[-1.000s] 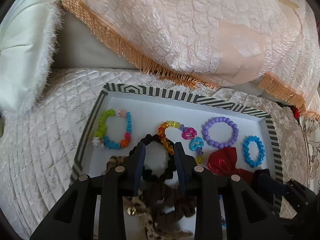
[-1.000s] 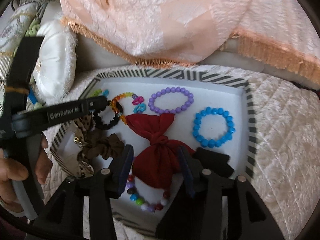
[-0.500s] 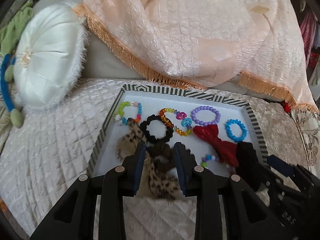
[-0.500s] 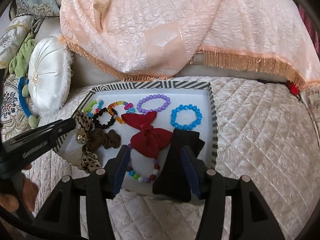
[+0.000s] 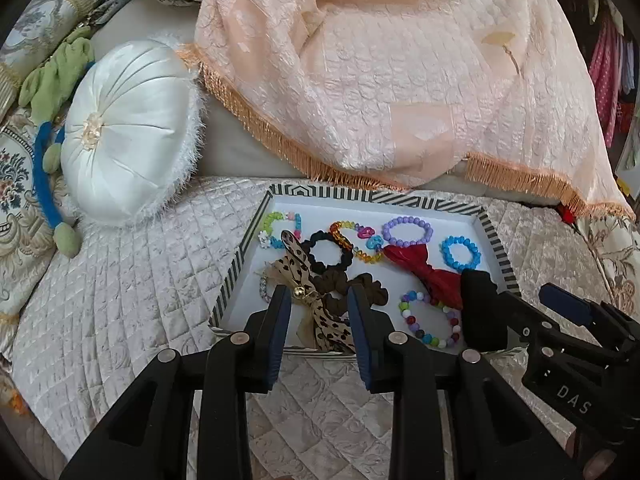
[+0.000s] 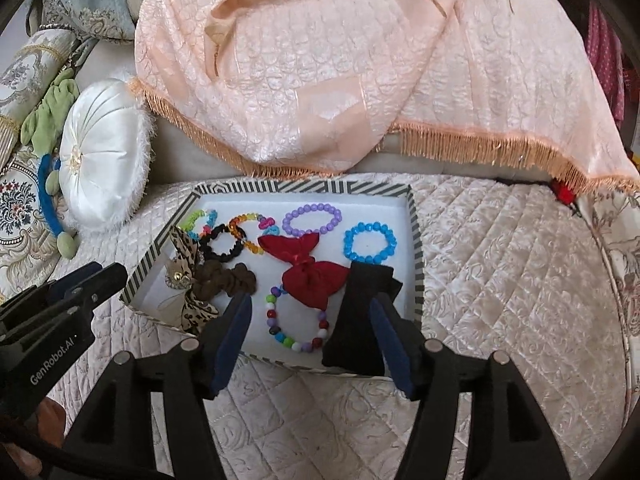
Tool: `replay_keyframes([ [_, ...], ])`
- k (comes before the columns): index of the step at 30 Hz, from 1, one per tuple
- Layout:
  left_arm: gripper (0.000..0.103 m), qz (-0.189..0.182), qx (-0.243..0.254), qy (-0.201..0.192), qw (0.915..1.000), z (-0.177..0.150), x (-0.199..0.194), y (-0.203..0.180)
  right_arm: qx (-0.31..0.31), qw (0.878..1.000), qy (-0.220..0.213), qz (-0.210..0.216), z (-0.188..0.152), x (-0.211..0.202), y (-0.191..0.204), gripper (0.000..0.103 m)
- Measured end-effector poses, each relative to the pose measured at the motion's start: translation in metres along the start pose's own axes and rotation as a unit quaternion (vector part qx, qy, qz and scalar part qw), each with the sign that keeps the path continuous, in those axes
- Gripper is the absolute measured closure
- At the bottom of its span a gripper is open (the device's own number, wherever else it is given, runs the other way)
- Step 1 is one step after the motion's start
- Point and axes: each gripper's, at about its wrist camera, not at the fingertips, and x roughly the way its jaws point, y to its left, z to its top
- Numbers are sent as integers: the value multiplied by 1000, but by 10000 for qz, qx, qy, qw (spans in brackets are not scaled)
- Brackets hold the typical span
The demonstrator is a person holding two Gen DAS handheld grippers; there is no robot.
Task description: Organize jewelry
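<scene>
The striped tray of bracelets and hair ties is lying on the quilted bed just ahead of both grippers, the left gripper hovering spread and empty, the right gripper opening with nothing between its jaws.

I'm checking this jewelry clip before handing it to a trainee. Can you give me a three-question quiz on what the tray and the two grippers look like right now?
1. True or false: the blue bead bracelet lies outside the striped tray.
2. Which item lies closest to the purple bead bracelet? A) red bow B) leopard-print bow C) brown scrunchie
3. Fill in: neither the left gripper nor the right gripper holds ____.

Key
1. False; it lies inside, near the tray's right wall.
2. A
3. anything; the left gripper's jaws stand apart and the right gripper's are opening, with nothing gripped.
</scene>
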Motion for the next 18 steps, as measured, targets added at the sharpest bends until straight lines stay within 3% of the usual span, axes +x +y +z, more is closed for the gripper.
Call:
replay_keyframes([
  [18,86,58,-84,-27,9999,0,-5,2,-115,9999,-5,-118,0,-4,7,33],
])
